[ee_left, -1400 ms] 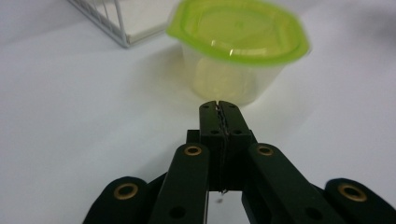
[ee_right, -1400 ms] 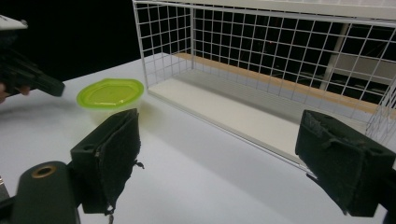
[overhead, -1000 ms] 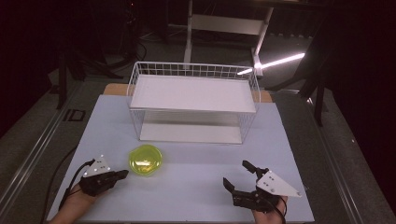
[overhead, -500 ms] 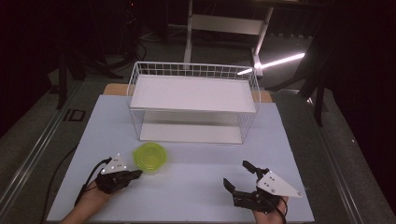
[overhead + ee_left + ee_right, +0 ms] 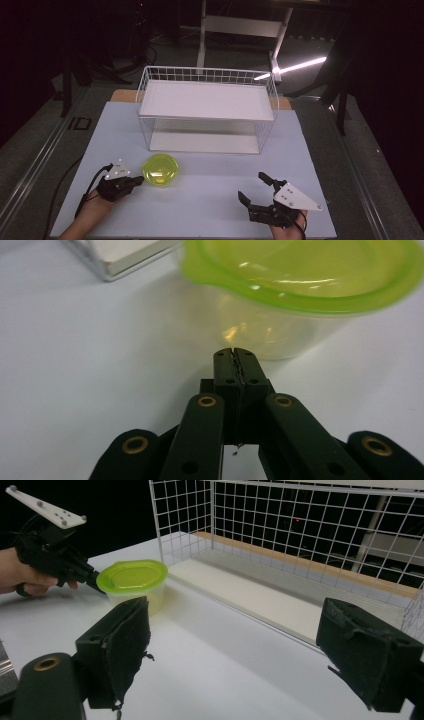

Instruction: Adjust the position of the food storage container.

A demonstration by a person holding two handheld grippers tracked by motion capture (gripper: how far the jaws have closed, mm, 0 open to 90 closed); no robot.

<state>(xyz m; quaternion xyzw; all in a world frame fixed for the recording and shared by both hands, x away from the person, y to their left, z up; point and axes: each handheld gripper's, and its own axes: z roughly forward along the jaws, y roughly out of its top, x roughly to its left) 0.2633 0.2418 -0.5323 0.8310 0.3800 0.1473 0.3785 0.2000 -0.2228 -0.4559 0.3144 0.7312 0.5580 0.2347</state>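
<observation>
The lidded green container [image 5: 160,170] sits on the desk [image 5: 210,200] before the wire basket [image 5: 207,107]. Our left gripper [image 5: 136,181], pressed together, points at its side; our right gripper [image 5: 255,189] is spread. We judge it light, slippery; grasp under the lid rim.

A white tabletop [image 5: 210,200] carries a lidded green container [image 5: 160,170] just ahead of the left fingers [image 5: 136,181], a wire rack [image 5: 207,107] beyond.
</observation>
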